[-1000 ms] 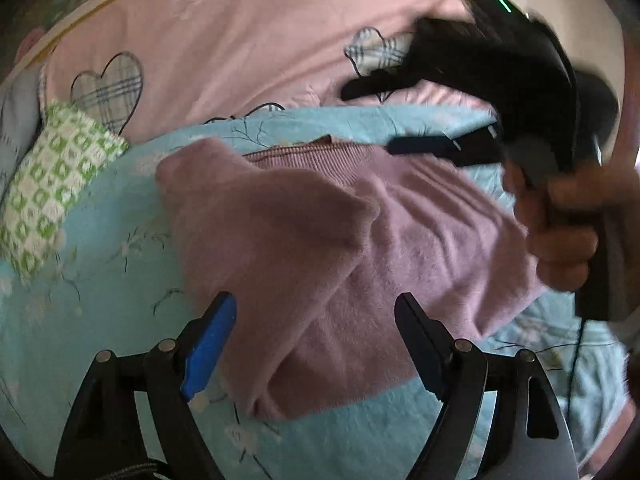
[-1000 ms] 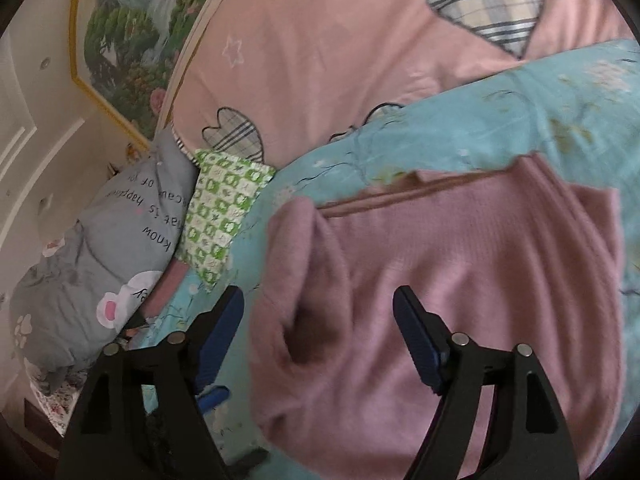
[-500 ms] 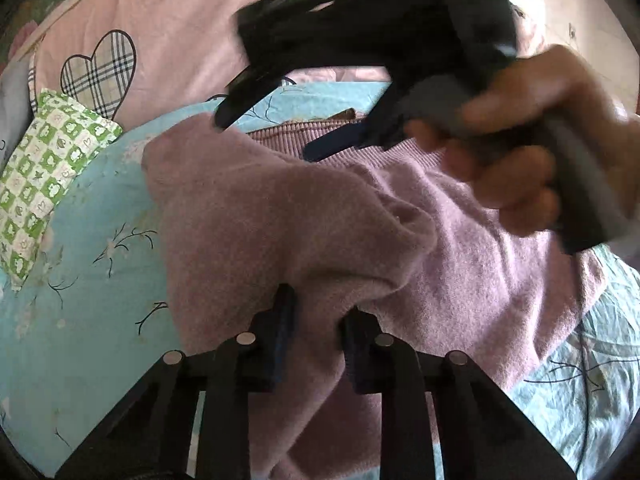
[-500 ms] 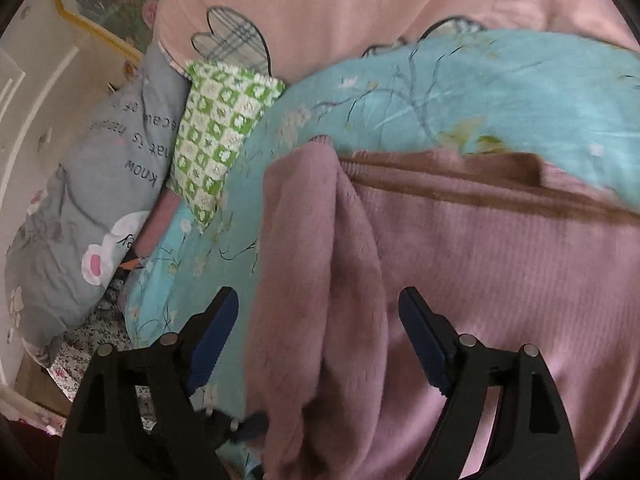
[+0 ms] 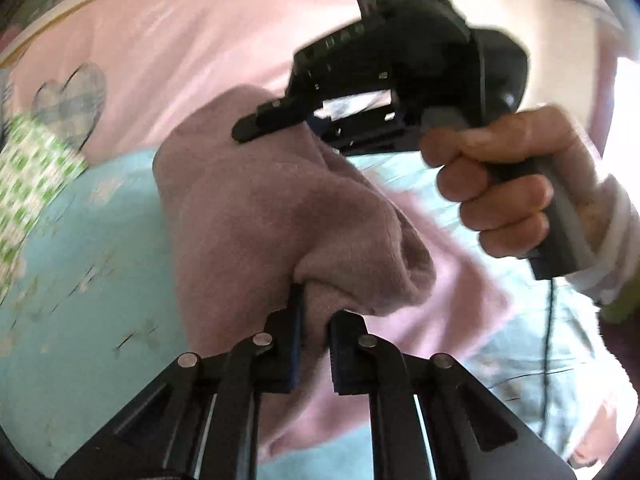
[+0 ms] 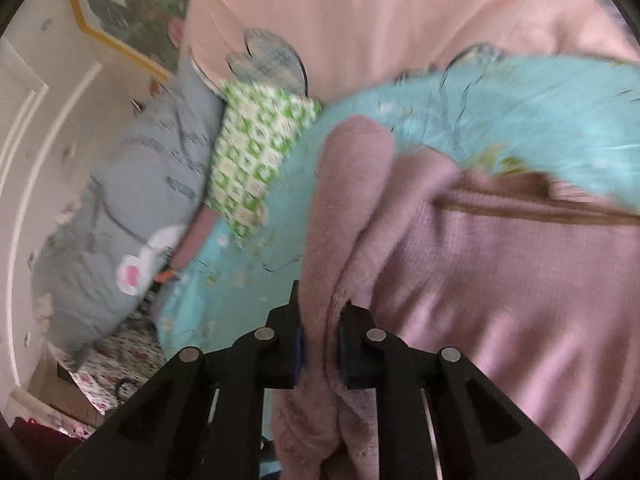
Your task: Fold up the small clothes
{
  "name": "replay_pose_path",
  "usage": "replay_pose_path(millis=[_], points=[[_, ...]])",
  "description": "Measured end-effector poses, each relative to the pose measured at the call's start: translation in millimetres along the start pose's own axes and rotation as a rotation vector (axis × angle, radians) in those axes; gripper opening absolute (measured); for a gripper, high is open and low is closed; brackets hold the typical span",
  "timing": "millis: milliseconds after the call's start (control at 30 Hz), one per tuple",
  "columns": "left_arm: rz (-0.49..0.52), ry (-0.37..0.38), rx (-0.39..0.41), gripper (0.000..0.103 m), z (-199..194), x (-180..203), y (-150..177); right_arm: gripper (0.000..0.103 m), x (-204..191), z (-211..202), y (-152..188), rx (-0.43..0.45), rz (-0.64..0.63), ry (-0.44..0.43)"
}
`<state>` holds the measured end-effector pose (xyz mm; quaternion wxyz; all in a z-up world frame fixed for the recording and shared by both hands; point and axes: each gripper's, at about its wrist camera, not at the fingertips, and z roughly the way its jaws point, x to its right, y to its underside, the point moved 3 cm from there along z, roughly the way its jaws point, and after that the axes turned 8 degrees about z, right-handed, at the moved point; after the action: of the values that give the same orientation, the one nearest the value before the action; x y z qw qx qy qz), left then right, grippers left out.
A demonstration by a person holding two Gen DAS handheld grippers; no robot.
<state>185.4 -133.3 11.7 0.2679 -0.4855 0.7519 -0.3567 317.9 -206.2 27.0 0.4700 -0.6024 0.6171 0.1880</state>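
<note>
A fuzzy mauve sweater [image 5: 248, 208] lies on the bed, and its ribbed brown band [image 6: 540, 208] shows in the right wrist view. The jaws of my left gripper [image 5: 316, 308] are closing, with a bunched fold of the sweater's left edge pressed between the pads and raised off the sheet. My right gripper [image 6: 320, 312] is closing too, on the same folded edge farther along. The mauve cloth [image 6: 348, 184] fills its gap. In the left wrist view the right gripper [image 5: 280, 120] bites the sweater's far end, held by a person's hand [image 5: 500, 184].
A teal floral sheet [image 5: 80, 280] covers the bed under the sweater. Behind it lies a pink duvet with plaid hearts [image 5: 160, 40]. A green checked pillow [image 6: 260, 152] and a grey printed pillow [image 6: 132, 208] sit at the left. A black cable [image 5: 548, 340] hangs from the right handle.
Both grippers went from wide open to closed on the sweater's left folded edge, the left first, then the right. The pinched edge has lifted off the sheet.
</note>
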Motion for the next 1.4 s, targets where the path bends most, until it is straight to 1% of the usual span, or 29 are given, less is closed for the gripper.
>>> replay_pose_path(millis=[33, 67, 100, 167, 200, 300, 367, 433, 533, 633, 700, 767, 800, 833, 867, 900, 1000, 1067, 1100, 1133, 1267, 1333, 1400], points=[[0.02, 0.029, 0.016, 0.009, -3.2, 13.8, -5.9, 0.015, 4.9, -27.8, 4.6, 0.034, 0.007, 0.01], [0.042, 0.049, 0.022, 0.009, -2.8, 26.7, -10.0, 0.015, 11.0, -45.2, 8.8, 0.057, 0.007, 0.029], [0.062, 0.063, 0.022, 0.009, 0.1, 39.2, -12.2, 0.015, 16.8, -55.4, 12.1, 0.073, 0.007, 0.049], [0.095, 0.09, 0.004, 0.009, 14.9, 59.7, -12.4, 0.015, 44.5, -79.9, 21.7, 0.103, 0.041, 0.09], [0.097, 0.11, -0.013, 0.009, 24.7, 66.4, -10.3, 0.015, 60.4, -86.0, 26.3, 0.11, 0.072, 0.106], [0.1, 0.152, -0.089, 0.009, 56.4, 80.5, 1.2, 0.015, 108.6, -95.1, 45.4, 0.115, 0.121, 0.209], [0.111, 0.158, -0.115, 0.009, 69.9, 84.7, 8.0, 0.015, 129.9, -92.9, 54.7, 0.117, 0.141, 0.252], [0.122, 0.166, -0.131, 0.009, 76.1, 89.1, 12.9, 0.014, 145.5, -92.3, 61.4, 0.124, 0.16, 0.266], [0.123, 0.176, -0.129, 0.009, 74.3, 93.9, 12.8, 0.014, 154.3, -96.3, 64.4, 0.142, 0.172, 0.268], [0.107, 0.206, -0.096, 0.009, 69.8, 90.5, 2.5, 0.014, 145.1, -110.6, 62.8, 0.192, 0.165, 0.237], [0.096, 0.228, -0.096, 0.01, 72.9, 99.1, 3.0, 0.014, 138.8, -117.6, 61.1, 0.21, 0.151, 0.249], [0.09, 0.271, -0.132, 0.01, 84.0, 105.3, 3.7, 0.015, 140.4, -112.9, 59.5, 0.195, 0.14, 0.344], [0.085, 0.267, -0.154, 0.01, 93.4, 105.4, 7.1, 0.015, 147.2, -108.2, 61.0, 0.183, 0.138, 0.416], [0.08, 0.264, -0.175, 0.011, 103.0, 103.2, 8.9, 0.018, 152.2, -105.3, 62.9, 0.176, 0.139, 0.447], [0.07, 0.266, -0.194, 0.013, 108.6, 101.4, 12.2, 0.024, 159.0, -103.4, 66.2, 0.174, 0.158, 0.464], [0.053, 0.272, -0.212, 0.015, 111.5, 97.7, 15.5, 0.026, 162.2, -104.0, 68.9, 0.175, 0.18, 0.457], [0.001, 0.315, -0.199, 0.019, 101.5, 85.2, 16.5, 0.034, 159.1, -118.1, 83.2, 0.204, 0.214, 0.414], [-0.007, 0.329, -0.192, 0.032, 93.4, 79.9, 16.2, 0.051, 149.9, -129.7, 91.1, 0.233, 0.204, 0.411], [-0.007, 0.329, -0.186, 0.036, 85.9, 77.4, 16.9, 0.053, 143.1, -137.5, 96.6, 0.256, 0.195, 0.409], [-0.005, 0.33, -0.181, 0.042, 79.8, 75.8, 17.8, 0.054, 134.2, -147.8, 104.7, 0.286, 0.186, 0.391], [-0.008, 0.325, -0.149, 0.045, 43.2, 69.4, 22.1, 0.054, 110.8, -167.5, 131.9, 0.336, 0.155, 0.321], [-0.021, 0.305, -0.136, 0.051, 26.0, 58.0, 23.8, 0.054, 104.2, -169.2, 144.7, 0.335, 0.144, 0.315], [-0.041, 0.257, -0.121, 0.054, 14.1, 44.3, 25.9, 0.054, 102.8, -166.2, 155.7, 0.314, 0.141, 0.31]])
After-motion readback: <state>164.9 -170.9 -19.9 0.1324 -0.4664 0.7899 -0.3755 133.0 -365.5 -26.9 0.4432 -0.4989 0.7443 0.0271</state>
